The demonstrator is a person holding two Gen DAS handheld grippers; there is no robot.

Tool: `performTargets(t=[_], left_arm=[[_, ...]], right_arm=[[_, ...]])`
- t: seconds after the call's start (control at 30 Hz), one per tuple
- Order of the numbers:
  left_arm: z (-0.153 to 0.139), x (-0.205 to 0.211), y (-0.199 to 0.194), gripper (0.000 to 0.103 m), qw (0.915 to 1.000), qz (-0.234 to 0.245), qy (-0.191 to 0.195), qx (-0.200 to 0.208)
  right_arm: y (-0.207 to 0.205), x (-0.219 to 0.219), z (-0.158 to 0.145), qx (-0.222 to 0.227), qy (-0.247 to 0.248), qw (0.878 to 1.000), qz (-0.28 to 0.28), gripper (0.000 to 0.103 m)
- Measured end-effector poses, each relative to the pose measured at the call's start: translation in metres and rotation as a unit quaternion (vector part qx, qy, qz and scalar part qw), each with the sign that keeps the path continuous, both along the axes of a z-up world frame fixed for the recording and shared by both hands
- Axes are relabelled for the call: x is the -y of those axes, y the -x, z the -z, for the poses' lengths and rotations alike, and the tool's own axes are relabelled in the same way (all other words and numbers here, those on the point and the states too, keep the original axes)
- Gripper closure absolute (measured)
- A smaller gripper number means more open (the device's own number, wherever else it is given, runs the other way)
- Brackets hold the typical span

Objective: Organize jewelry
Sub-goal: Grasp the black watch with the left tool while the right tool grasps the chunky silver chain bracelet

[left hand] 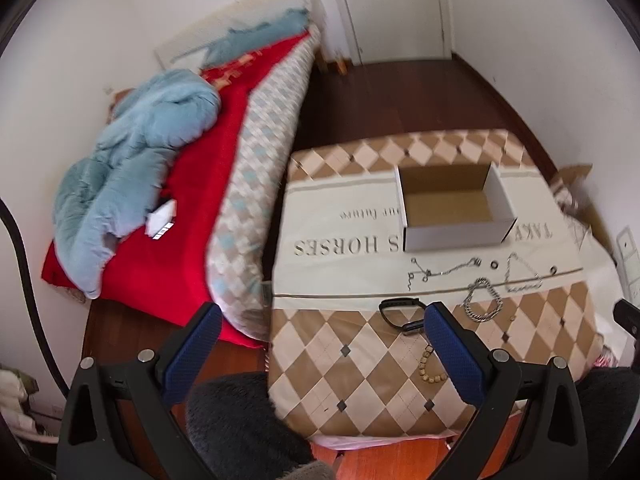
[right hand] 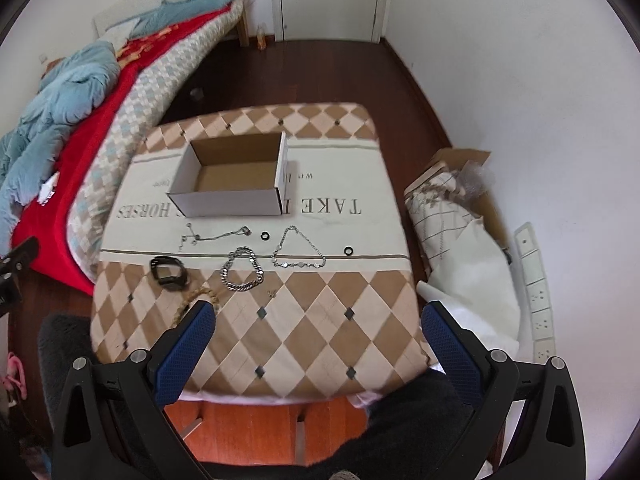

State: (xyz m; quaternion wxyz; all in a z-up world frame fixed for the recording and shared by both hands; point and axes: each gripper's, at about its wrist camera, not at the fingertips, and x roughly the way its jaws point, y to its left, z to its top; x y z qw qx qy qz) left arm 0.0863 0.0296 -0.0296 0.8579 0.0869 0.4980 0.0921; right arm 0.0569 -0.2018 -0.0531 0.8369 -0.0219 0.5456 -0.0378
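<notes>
Right hand-held gripper (right hand: 318, 334), black frame with blue textured pads, jaws spread wide, nothing between them, hovering above the near edge of a table covered with a tan-and-cream diamond-patterned cloth (right hand: 280, 344). Ahead of the gripper, in a row: black watch with looped strap (right hand: 169, 272) to the left, heavy silver curb-chain bracelet (right hand: 242, 269) centre, fine silver disc-link chain (right hand: 298, 249) to its right. Beyond these: thin silver pendant chain (right hand: 214, 235) and two small black rings (right hand: 265, 235) (right hand: 349, 251). Farther ahead, open white cardboard box (right hand: 228, 200), empty. Beige beaded strand (right hand: 190, 300) touches the left pad's tip.
</notes>
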Motion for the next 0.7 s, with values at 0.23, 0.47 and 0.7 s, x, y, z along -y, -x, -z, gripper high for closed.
performTargets(t=[0.23, 0.47, 0.7], left_arm=[[0.106, -0.002, -0.048, 0.001, 0.9947, 0.021, -0.003, -0.101], [0.182, -0.014, -0.084, 0.013, 0.9813, 0.014, 0.057, -0.183], [0.212, -0.007, -0.094, 0.088, 0.9732, 0.022, 0.104, -0.204]], right_arm=[[-0.05, -0.015, 0.093, -0.064, -0.031, 0.997, 0.004, 0.002], [-0.072, -0.035, 0.163, -0.124, -0.037, 0.992, 0.011, 0.018], [-0.076, -0.039, 0.19, -0.134, -0.027, 0.99, 0.021, 0.018]])
